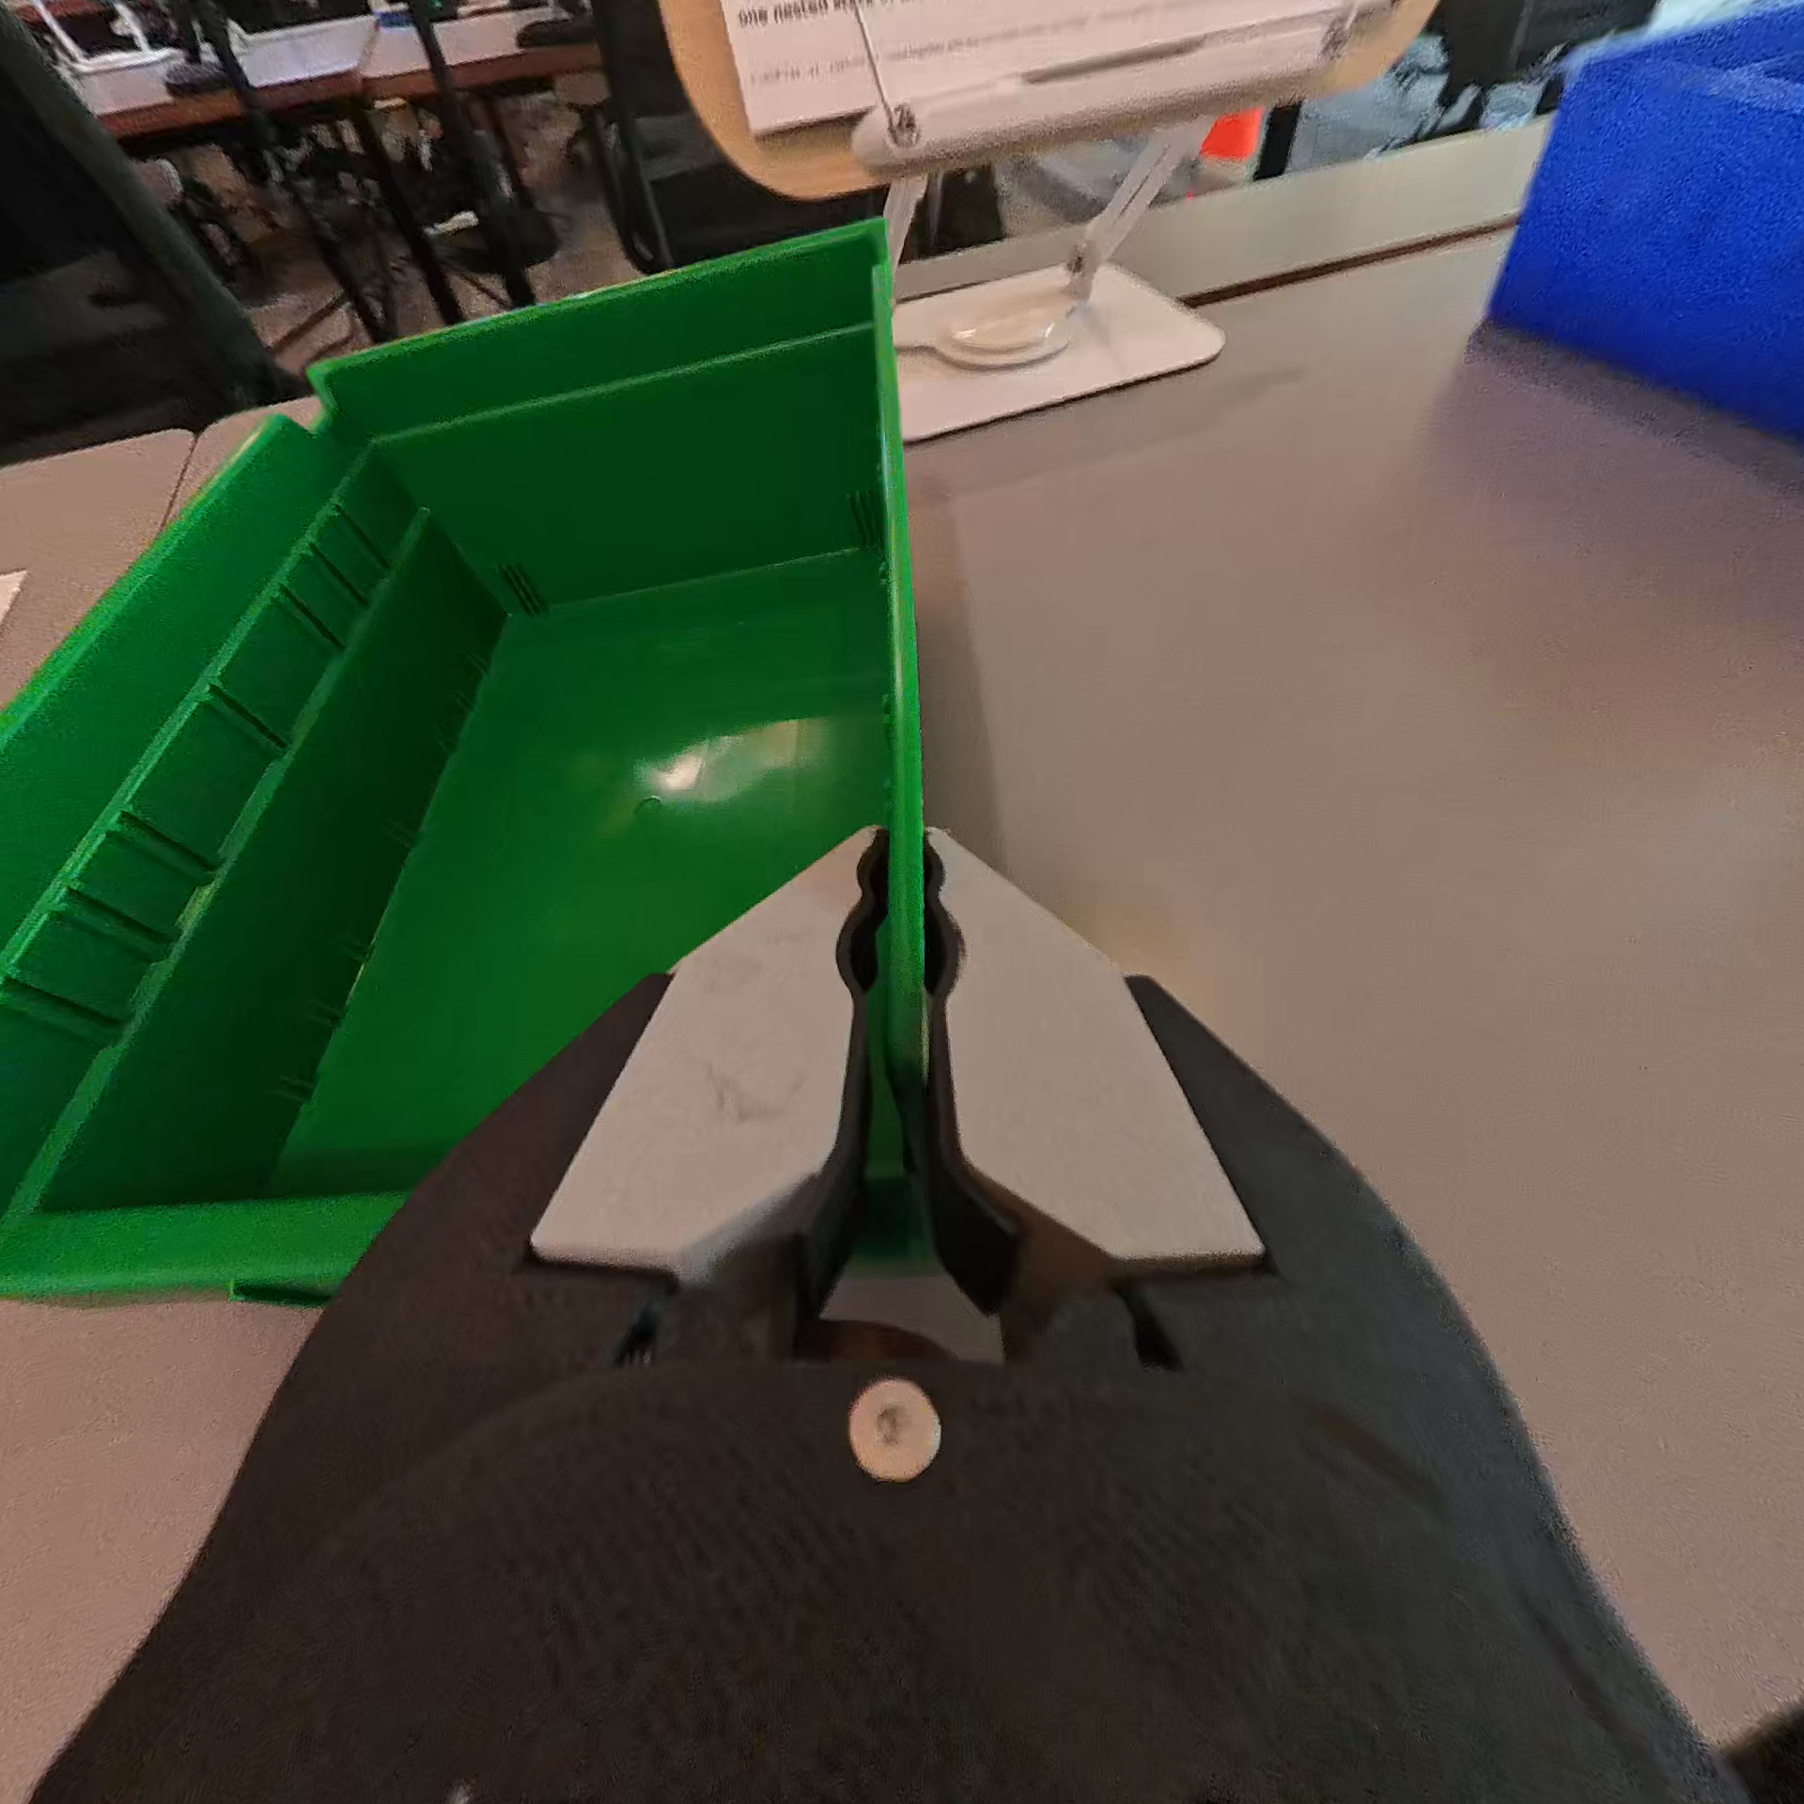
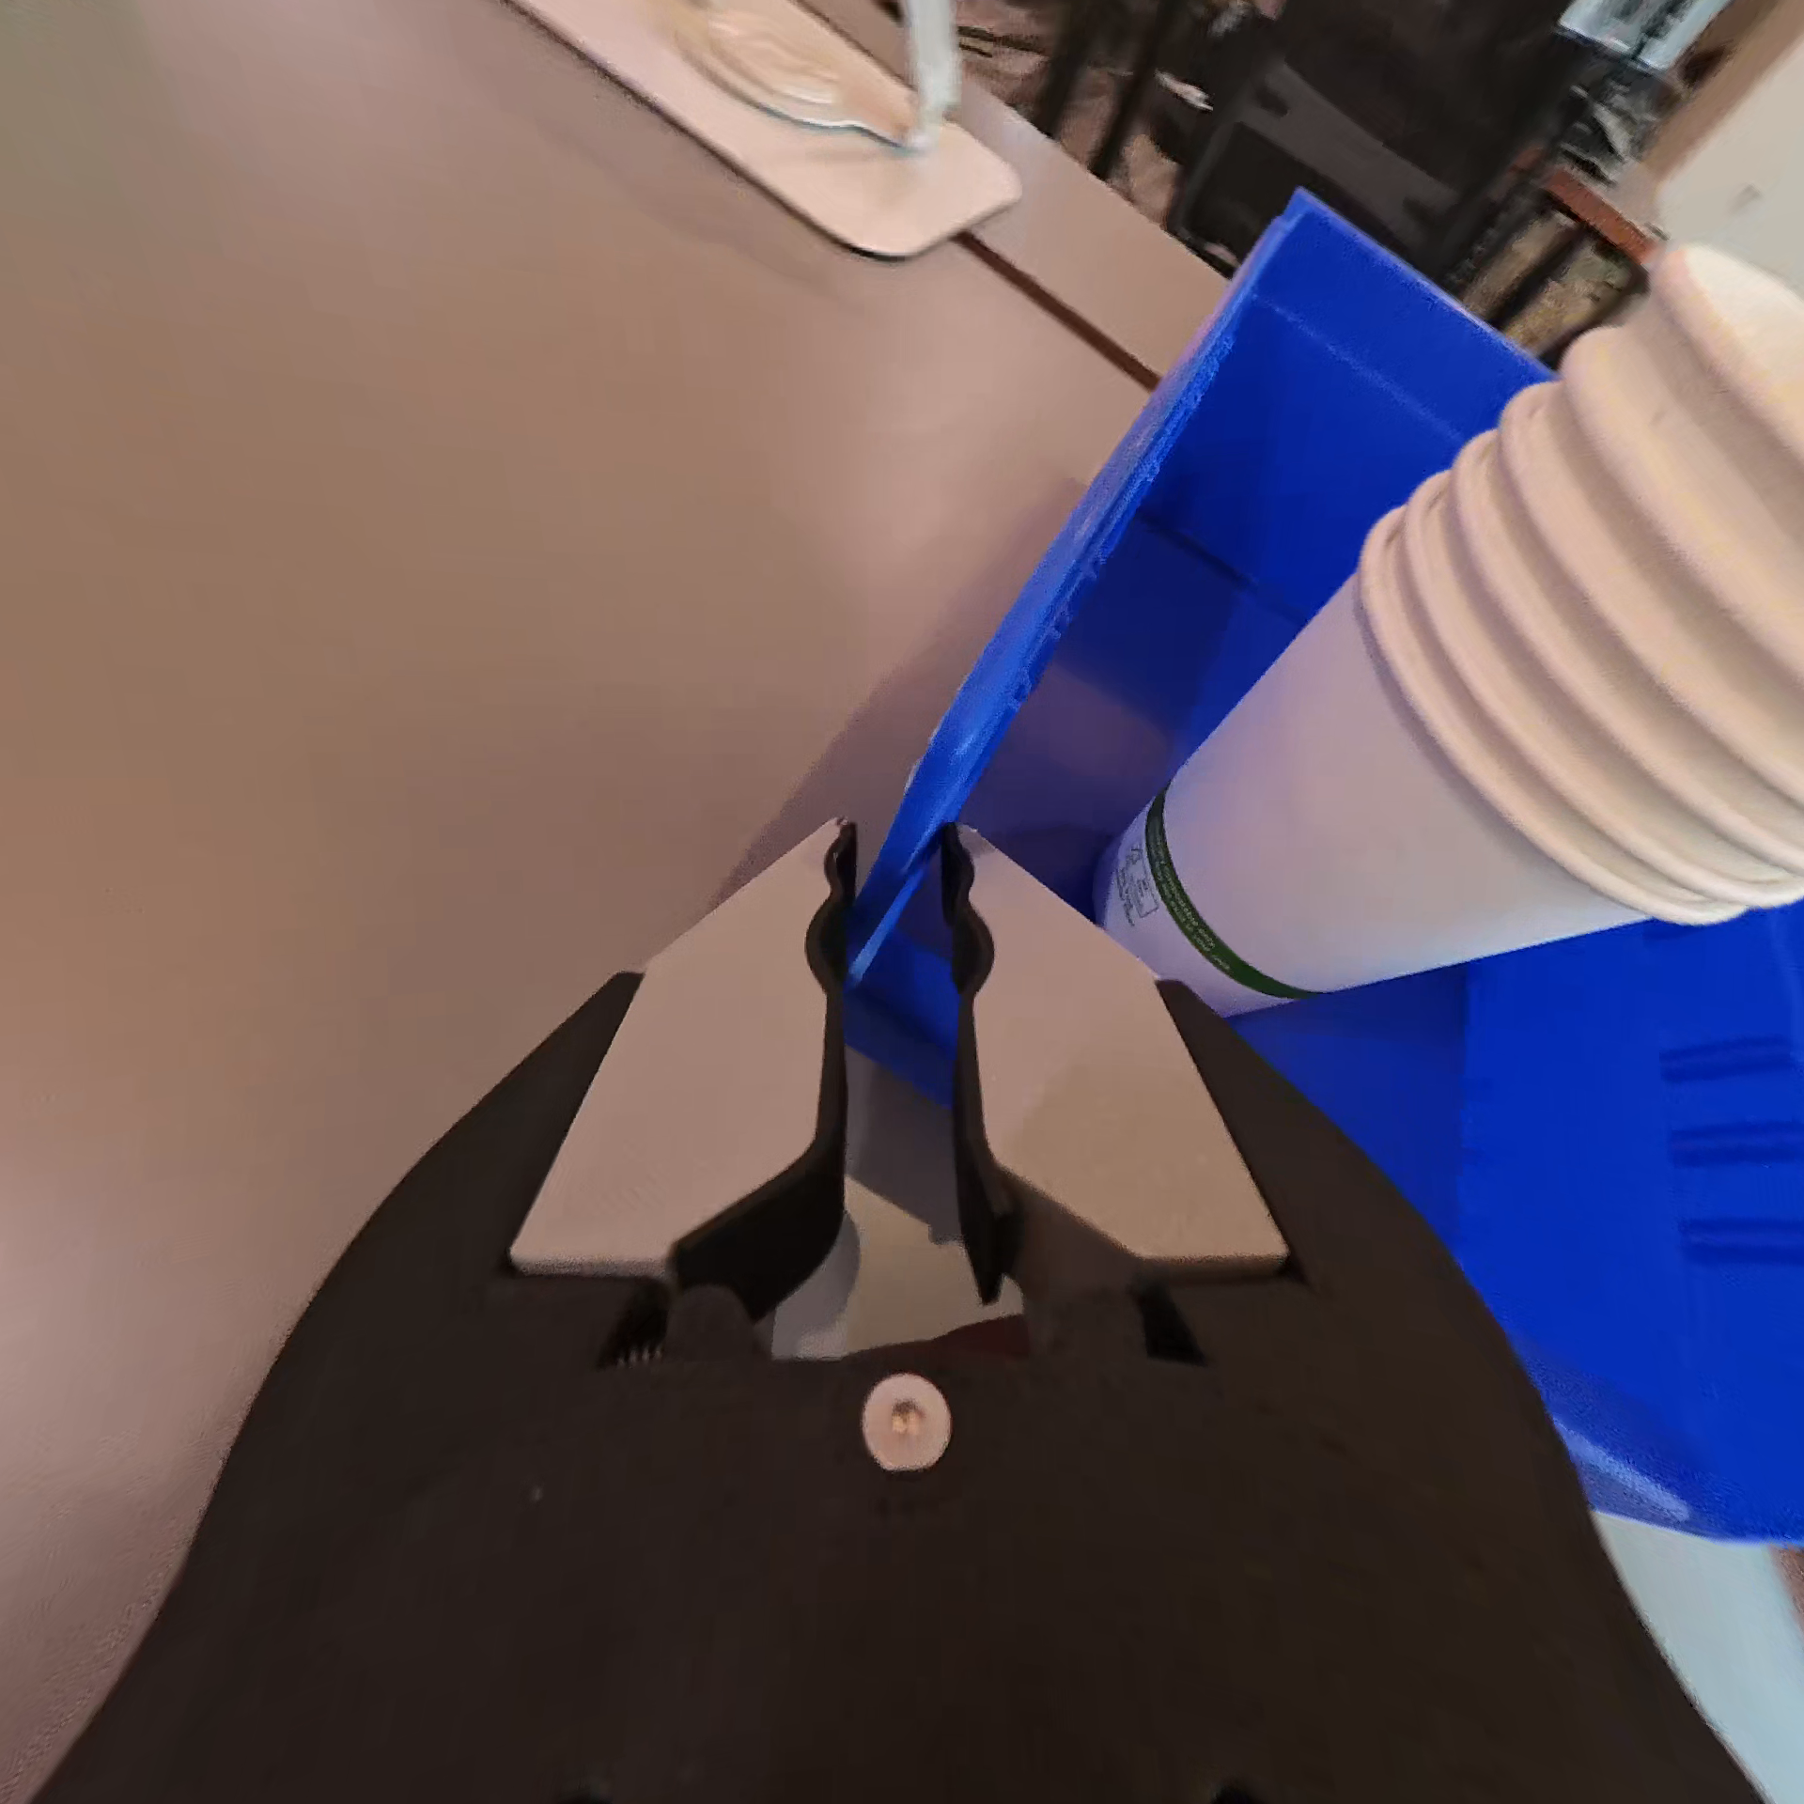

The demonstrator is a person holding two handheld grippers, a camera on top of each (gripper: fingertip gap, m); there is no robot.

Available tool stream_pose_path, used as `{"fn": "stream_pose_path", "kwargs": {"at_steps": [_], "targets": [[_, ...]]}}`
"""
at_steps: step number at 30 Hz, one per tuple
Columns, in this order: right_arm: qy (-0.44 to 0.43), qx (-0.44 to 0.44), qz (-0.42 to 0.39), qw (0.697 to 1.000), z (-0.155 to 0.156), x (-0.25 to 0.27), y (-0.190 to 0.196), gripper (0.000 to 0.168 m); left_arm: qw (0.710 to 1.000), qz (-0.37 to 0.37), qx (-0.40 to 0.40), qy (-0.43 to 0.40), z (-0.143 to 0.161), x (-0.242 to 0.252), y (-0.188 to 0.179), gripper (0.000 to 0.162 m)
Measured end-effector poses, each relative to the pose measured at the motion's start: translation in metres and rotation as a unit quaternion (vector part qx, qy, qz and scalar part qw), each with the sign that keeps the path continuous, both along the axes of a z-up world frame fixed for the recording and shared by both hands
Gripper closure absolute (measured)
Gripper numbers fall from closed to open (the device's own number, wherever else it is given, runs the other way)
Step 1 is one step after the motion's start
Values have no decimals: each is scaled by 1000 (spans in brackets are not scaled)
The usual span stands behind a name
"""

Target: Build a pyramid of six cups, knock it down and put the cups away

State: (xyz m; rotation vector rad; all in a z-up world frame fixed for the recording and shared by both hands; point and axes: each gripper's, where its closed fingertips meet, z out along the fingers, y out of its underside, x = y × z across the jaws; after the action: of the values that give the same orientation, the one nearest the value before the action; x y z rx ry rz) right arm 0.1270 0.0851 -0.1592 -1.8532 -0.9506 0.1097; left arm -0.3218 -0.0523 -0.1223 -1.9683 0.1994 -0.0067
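My left gripper (image 1: 906, 840) is shut on the right wall of an empty green bin (image 1: 625, 761) that sits on the grey table. My right gripper (image 2: 896, 838) is shut on the left wall of a blue bin (image 2: 1152, 683). A nested stack of several white paper cups (image 2: 1386, 742) stands tilted inside the blue bin, its rims high at the upper right. The blue bin also shows at the right edge of the left wrist view (image 1: 1669, 215).
A white stand (image 1: 1054, 332) with a clipboard and paper sheet on it stands at the back of the grey table (image 1: 1318, 683); its base shows in the right wrist view (image 2: 840, 185). Chairs and desks fill the room behind. My right fingertips sit around 50 cm from my left ones.
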Motion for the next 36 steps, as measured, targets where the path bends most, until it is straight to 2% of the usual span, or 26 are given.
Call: {"fn": "stream_pose_path", "kwargs": {"at_steps": [2, 5, 11, 16, 19, 23, 26, 31, 33, 36], "targets": [[-17, 7, 33, 999, -1, -21, -23, 154, 999, -15, 24, -37, 19, -4, -14, 161], [-20, 4, 75, 997, -1, -67, -53, 153, 989, -21, 93, -111, 66, -15, -32, 162], [-50, 12, 147, 988, -1, -197, -90, 147, 956, -83, 183, -214, 143, -13, -62, 161], [-52, -48, 249, 966, 0, -346, -133, 135, 950, -91, 236, -182, 197, 8, -73, 161], [-38, -33, 307, 950, 19, -391, -169, 138, 943, -90, 271, -168, 220, 12, -85, 161], [21, -5, 382, 924, 53, -373, -221, 135, 941, -93, 289, -150, 223, 9, -106, 161], [51, 1, 391, 919, 67, -325, -229, 132, 947, -97, 276, -133, 211, 18, -109, 161], [100, 22, 317, 943, 87, -234, -176, 129, 950, -146, 254, -108, 201, 77, -90, 162], [118, 25, 276, 954, 96, -198, -151, 119, 948, -182, 244, -94, 199, 115, -79, 162], [145, 42, 217, 964, 117, -142, -121, 116, 942, -236, 230, -62, 197, 180, -65, 162]]}}
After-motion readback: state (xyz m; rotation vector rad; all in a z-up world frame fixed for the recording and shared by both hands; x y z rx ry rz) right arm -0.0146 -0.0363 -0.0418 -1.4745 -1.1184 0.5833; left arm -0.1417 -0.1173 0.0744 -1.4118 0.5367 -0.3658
